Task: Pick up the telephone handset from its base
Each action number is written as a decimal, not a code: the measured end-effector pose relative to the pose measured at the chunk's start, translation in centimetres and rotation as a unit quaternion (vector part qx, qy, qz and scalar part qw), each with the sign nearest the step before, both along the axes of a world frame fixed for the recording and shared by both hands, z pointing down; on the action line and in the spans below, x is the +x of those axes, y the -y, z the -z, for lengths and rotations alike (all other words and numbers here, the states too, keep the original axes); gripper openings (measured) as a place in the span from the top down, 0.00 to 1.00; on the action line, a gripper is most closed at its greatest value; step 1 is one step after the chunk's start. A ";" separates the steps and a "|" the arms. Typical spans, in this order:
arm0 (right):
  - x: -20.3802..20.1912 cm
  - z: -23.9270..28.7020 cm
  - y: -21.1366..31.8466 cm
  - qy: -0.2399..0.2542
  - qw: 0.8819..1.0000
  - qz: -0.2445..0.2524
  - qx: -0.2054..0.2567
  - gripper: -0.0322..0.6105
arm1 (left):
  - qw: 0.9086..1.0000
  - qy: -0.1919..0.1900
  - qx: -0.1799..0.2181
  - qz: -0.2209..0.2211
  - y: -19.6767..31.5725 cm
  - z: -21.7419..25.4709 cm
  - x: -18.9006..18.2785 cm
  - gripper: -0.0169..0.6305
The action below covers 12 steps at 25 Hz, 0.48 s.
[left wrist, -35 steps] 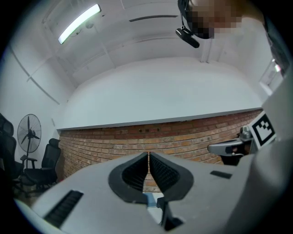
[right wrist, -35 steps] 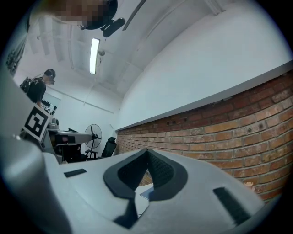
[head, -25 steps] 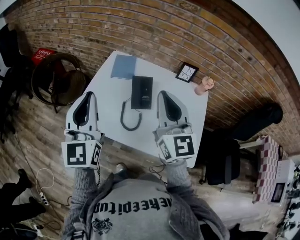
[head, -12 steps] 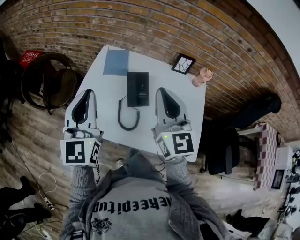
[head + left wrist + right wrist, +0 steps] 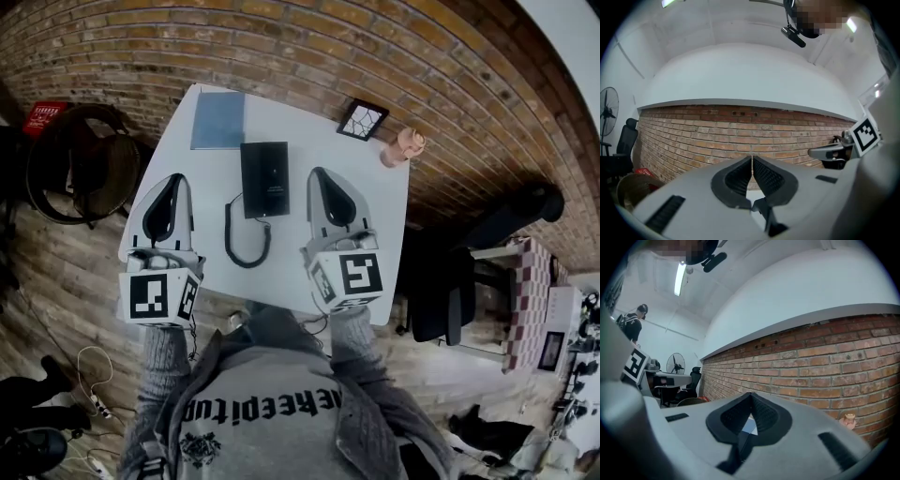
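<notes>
table (image 5: 291,122): smooth, matt | telephone (image 5: 263,178): matt plastic | wall (image 5: 394,56): rough brick | floor (image 5: 56,272): wood

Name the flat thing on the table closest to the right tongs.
The black telephone, just left of the right tongs; the blue book and picture frame lie farther back.

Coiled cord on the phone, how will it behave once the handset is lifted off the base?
The coiled cord lies in a slack loop on the table, so it is probably floppy and will trail and stretch rather than resist. It joins the telephone, so a long pull may drag that along; it looks fairly light.
</notes>
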State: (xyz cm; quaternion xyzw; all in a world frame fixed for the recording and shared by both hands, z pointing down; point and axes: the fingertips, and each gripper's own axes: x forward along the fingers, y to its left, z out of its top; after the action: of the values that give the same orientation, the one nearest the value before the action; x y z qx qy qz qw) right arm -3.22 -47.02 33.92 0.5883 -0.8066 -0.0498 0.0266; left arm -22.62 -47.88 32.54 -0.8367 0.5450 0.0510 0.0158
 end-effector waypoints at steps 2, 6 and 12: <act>0.5 -1.1 1.1 0.000 1.000 0.000 -0.011 0.94 | 1.000 0.001 -0.011 0.000 1.0 -0.9 0.5 0.95; 1.2 -3.2 3.4 0.004 0.999 0.004 -0.037 0.94 | 1.000 0.006 -0.029 0.003 3.0 -2.8 1.3 0.95; 2.1 -6.9 6.0 0.012 0.997 0.005 -0.079 0.94 | 0.998 0.015 -0.067 0.006 5.5 -6.0 2.2 0.95</act>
State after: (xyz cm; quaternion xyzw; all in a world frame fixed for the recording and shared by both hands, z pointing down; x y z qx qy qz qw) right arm -1.11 -52.98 40.87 0.5808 -0.8113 0.0213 0.0627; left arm -20.39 -53.39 38.57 -0.8334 0.5517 0.0017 -0.0312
